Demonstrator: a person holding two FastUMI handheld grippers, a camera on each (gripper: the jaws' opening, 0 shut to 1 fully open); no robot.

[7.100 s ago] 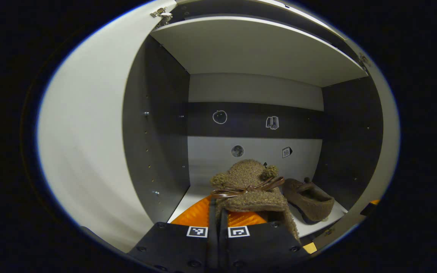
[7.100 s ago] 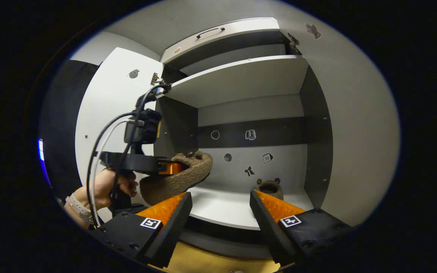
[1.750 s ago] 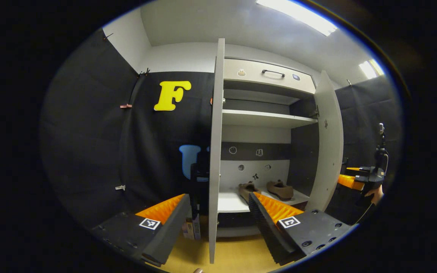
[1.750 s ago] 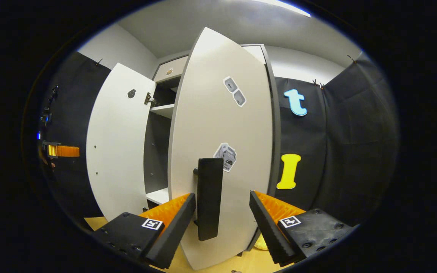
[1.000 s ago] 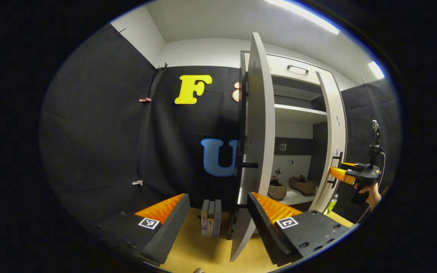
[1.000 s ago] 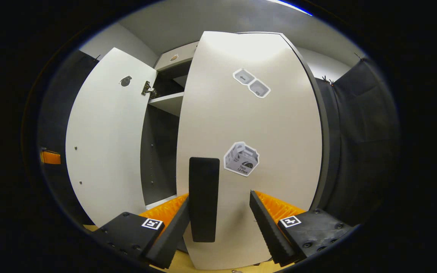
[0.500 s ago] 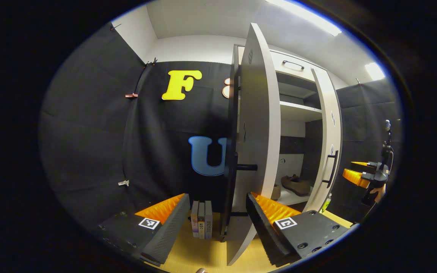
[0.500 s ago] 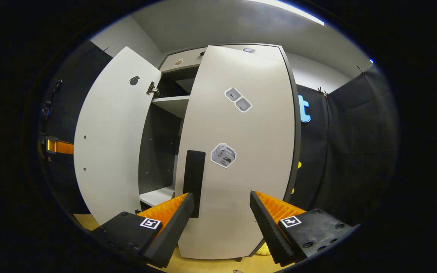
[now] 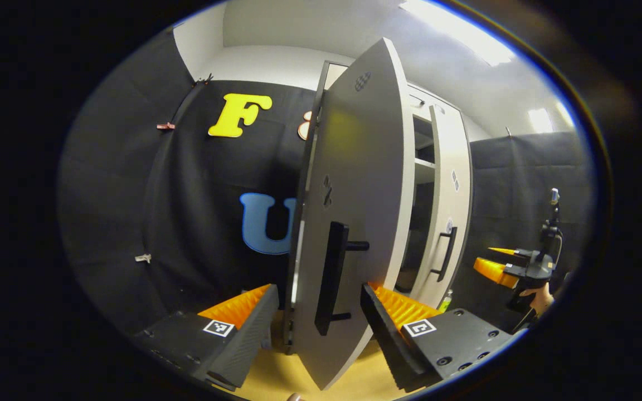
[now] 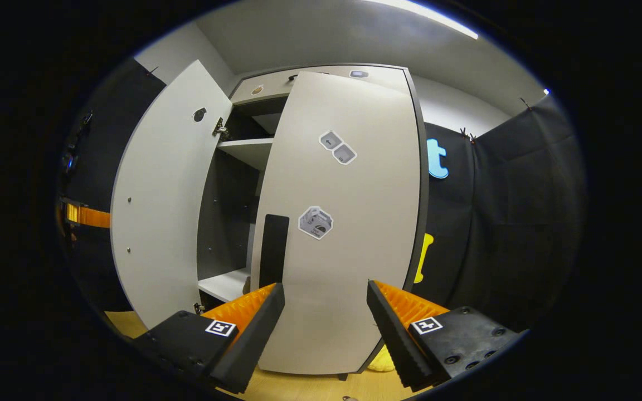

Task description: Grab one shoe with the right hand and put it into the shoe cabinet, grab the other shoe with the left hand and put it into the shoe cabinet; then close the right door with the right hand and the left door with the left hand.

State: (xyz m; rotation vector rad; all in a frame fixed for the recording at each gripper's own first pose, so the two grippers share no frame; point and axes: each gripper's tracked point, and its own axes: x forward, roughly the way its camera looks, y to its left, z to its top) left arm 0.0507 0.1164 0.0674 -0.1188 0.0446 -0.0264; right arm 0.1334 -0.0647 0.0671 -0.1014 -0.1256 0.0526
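The shoe cabinet's left door (image 9: 360, 184) stands half-swung just ahead of my left gripper (image 9: 315, 314), which is open. Its black handle (image 9: 332, 278) hangs between and just beyond the fingers, untouched. In the right gripper view the right door (image 10: 349, 223) is nearly shut, its black handle (image 10: 273, 250) up left of my open right gripper (image 10: 324, 314). The left door (image 10: 159, 206) still leaves a gap showing the cabinet's shelf (image 10: 243, 150) and floor board (image 10: 223, 284). Both shoes are hidden behind the doors. Far right in the left gripper view, a hand (image 9: 538, 298) holds the right gripper (image 9: 502, 267).
A drawer front (image 10: 265, 86) sits above the doors. The right door (image 9: 449, 206) with its handle (image 9: 444, 253) shows beyond the left door. A wooden floor (image 9: 276, 379) lies below. A small yellow thing (image 10: 379, 362) sits by the cabinet's foot.
The left door has swung further toward shut and its handle now faces my left gripper. My right gripper has drawn back from the right door's handle; that door is closer to shut.
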